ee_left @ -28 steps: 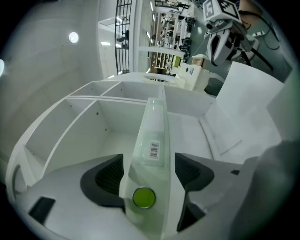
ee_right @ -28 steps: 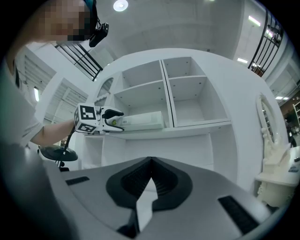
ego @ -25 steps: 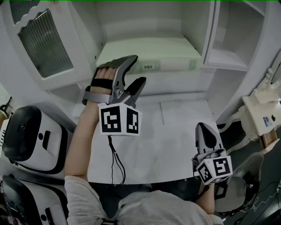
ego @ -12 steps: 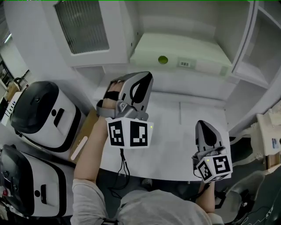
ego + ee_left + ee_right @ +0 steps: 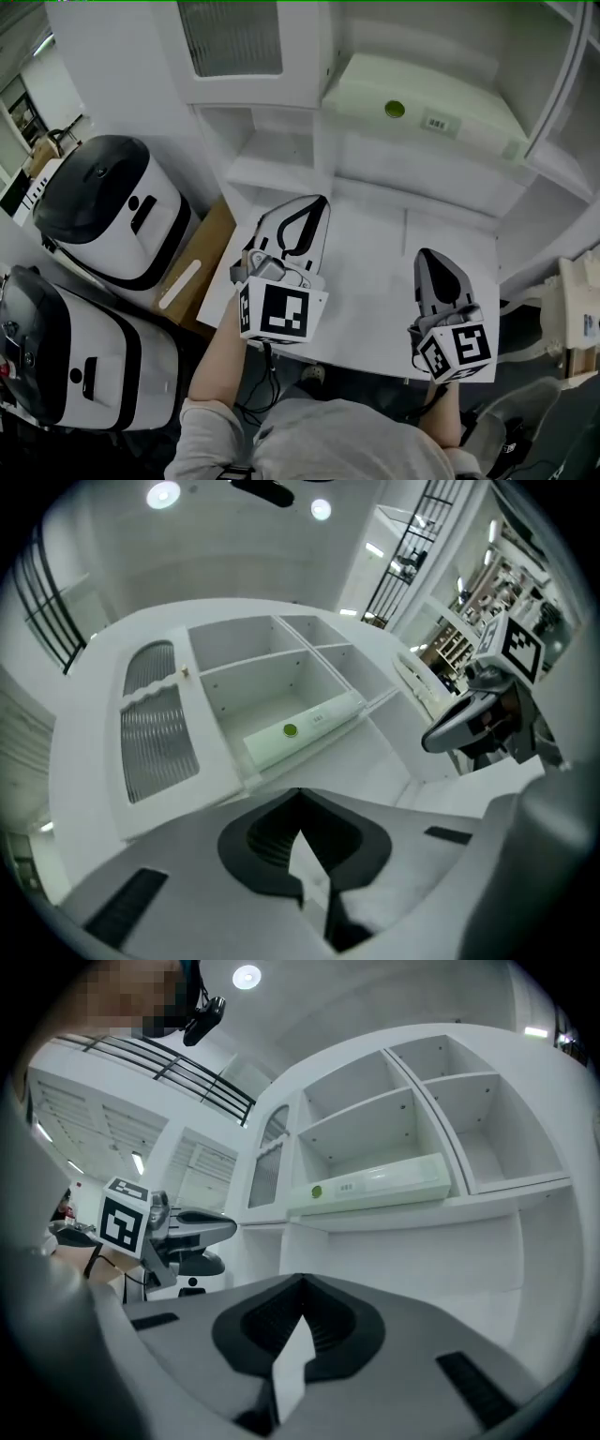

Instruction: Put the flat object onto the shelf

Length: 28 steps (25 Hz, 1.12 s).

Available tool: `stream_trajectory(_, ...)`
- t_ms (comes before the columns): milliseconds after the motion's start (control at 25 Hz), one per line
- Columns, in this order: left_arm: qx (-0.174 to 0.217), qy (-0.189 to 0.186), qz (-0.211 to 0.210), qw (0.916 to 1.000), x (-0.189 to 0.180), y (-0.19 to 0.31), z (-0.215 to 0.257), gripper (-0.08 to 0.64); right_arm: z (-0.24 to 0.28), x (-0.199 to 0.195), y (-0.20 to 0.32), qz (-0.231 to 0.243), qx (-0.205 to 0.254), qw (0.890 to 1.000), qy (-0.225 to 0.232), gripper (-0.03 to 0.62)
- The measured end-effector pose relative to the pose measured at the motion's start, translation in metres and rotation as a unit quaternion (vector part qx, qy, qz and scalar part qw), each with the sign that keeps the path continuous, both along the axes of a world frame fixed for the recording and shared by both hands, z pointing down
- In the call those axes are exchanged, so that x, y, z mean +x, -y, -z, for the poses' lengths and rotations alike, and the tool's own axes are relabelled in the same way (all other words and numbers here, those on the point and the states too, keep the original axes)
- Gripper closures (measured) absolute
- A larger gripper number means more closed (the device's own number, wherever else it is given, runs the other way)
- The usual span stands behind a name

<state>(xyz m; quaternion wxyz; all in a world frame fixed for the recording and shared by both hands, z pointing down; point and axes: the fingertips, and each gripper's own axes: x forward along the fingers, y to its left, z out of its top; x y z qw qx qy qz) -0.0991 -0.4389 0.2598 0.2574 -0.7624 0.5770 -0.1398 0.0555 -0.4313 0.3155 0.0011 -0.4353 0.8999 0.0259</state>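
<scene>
Left gripper [image 5: 315, 208]: jaws have just been closing, now pressed together on nothing, over the white bench [image 5: 370, 281]. Right gripper [image 5: 428, 255]: jaws clenched, empty, beside it. Pale green flat slab [image 5: 422, 103], round green sticker: lying on the white cabinet shelf [image 5: 412, 1211], well apart from both.

Flat object [image 5: 375, 1183], seemingly pale-green, on shelf [image 5: 506, 1194].
</scene>
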Motion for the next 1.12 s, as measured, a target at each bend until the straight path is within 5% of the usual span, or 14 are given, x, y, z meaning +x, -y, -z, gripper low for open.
stream_trajectory(560,-0.068,-0.164,-0.010,0.9841,0.016,-0.082,-0.063,0.546,-0.017,-0.015,-0.058,0.057,-0.013,0.998,-0.009,0.586)
stream_trajectory(1120,-0.064,-0.211,-0.011,0.9754,0.024,-0.117,-0.062,0.548,-0.016,-0.012,-0.089,0.076,-0.001,0.997,-0.026,0.588)
